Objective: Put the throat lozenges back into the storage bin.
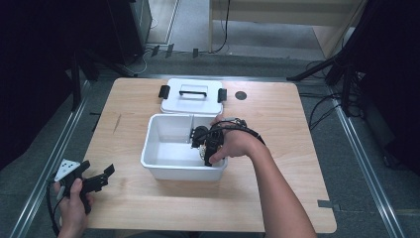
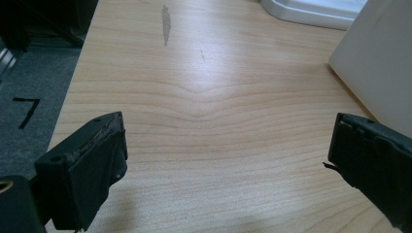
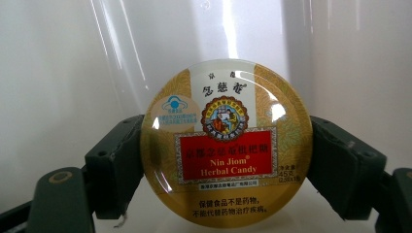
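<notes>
Item: round gold-coloured candy tin (image 3: 226, 143) with a red label panel. It sat clamped by its rim between the two black pads of the right gripper (image 1: 208, 141), one pad against each side, lid facing the gripper's camera. In the high view that gripper was lowered into the right compartment of the white rectangular plastic storage box (image 1: 161, 166).

Progress, as judged: the tin had been carried into the box but not yet let go; release and withdrawal of the gripper were left, and probably refitting the lid.

Container: the box was split by an upright partition (image 1: 191, 130). The compartment to the far side of the partition from the right fingers looked bare. White walls stood close behind the tin; whether it rested on the floor could not be told.

Lid: white rectangular plastic lid (image 1: 192, 99) with black handle and side clips, flat on the light wooden table (image 1: 277, 163) just beyond the box.

Left gripper (image 1: 96, 181): jaws wide apart, holding nothing, over bare tabletop, well apart from the tin, the box wall beside its right finger.
</notes>
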Tool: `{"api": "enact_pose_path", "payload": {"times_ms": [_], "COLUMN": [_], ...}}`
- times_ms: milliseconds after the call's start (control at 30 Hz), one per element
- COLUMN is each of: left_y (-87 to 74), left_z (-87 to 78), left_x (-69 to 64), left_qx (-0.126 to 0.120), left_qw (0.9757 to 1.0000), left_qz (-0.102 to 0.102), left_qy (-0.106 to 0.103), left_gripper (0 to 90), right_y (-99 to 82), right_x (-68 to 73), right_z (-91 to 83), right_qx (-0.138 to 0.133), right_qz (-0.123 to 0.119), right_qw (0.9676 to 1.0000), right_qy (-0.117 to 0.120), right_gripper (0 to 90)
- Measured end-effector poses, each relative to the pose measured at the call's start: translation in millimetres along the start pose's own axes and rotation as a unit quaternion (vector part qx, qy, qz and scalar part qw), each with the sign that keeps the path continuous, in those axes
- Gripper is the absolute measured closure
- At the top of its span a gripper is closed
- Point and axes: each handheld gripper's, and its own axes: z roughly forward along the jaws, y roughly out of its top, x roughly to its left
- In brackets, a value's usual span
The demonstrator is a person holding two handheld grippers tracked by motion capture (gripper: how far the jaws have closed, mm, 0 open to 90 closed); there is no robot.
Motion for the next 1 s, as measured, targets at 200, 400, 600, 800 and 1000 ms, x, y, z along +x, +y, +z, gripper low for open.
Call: {"api": "enact_pose_path", "payload": {"times_ms": [200, 400, 600, 800, 1000], "left_y": [0.0, 0.0, 0.0, 0.0, 0.0], "left_z": [0.0, 0.0, 0.0, 0.1, 0.1], "left_x": [0.0, 0.0, 0.0, 0.0, 0.1], "left_qx": [0.000, 0.000, 0.000, 0.000, 0.001], "left_qw": [1.0000, 1.0000, 1.0000, 1.0000, 1.0000], "left_qz": [0.000, 0.000, 0.000, 0.000, 0.000], "left_qy": [0.000, 0.000, 0.000, 0.000, -0.001], "left_gripper": [1.3, 1.2, 1.3, 1.3, 1.3], "right_y": [1.7, 2.5, 2.9, 2.9, 3.0], "right_x": [1.4, 2.2, 2.4, 2.4, 2.1], "right_z": [1.4, 2.5, 2.8, 2.9, 2.4], "right_qx": [0.008, 0.011, 0.014, 0.015, 0.014], "right_qz": [0.006, -0.003, -0.002, -0.001, 0.000], "right_qw": [0.9999, 0.9999, 0.9998, 0.9998, 0.9999], "right_qy": [-0.003, -0.013, -0.013, -0.012, -0.010], "right_gripper": [20.3, 20.2, 20.0, 19.8, 19.1]}}
